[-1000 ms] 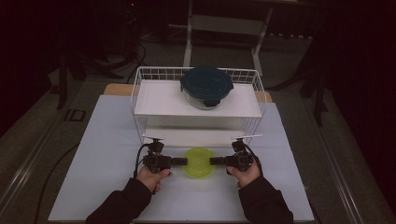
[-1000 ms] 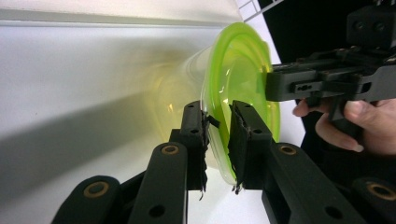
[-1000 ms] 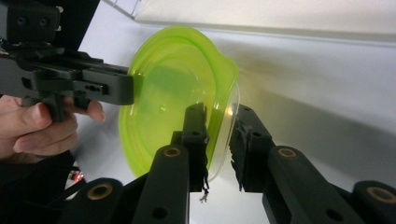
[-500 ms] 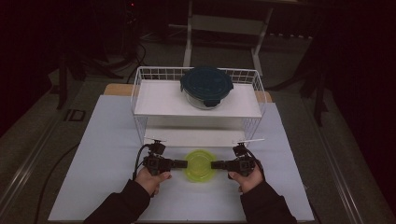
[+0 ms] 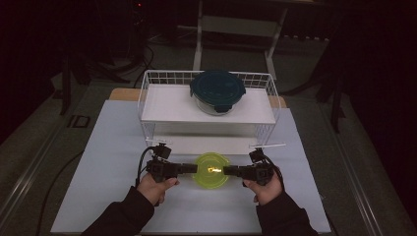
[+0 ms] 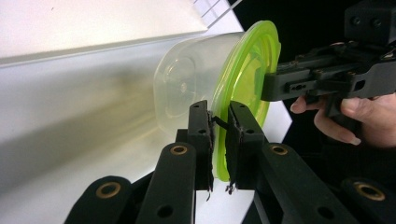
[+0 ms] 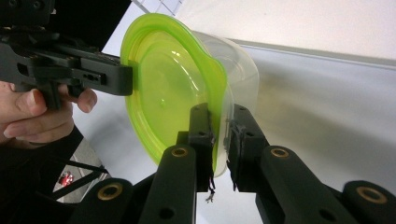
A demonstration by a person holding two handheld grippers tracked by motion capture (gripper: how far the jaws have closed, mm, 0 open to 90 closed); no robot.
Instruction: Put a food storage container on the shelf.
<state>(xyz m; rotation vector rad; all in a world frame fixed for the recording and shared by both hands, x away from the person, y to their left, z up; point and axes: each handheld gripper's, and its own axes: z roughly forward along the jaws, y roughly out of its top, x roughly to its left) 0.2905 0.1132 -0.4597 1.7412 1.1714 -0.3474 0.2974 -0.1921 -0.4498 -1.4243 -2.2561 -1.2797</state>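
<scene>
Both tongs, left (image 5: 193,168) and right (image 5: 227,170), gripped the green-lidded container (image 5: 212,169) by opposite rims; lifting evenly would keep it level.

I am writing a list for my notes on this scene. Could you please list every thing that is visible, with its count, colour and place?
Container with lid: one, clear body with yellow-green lid, at the near middle of the mat, gripped at its rim from both sides.
Round container: one, clear body with dark teal lid, on top of the rack, towards the right.
Wire rack: one, white, at the far side of the mat, with a white top shelf.
Mat: one, white, covering the table.
Left gripper: one, black, shut on the lid's left rim.
Right gripper: one, black, shut on the lid's right rim.
Hands: two, in dark sleeves, at the near edge.
</scene>
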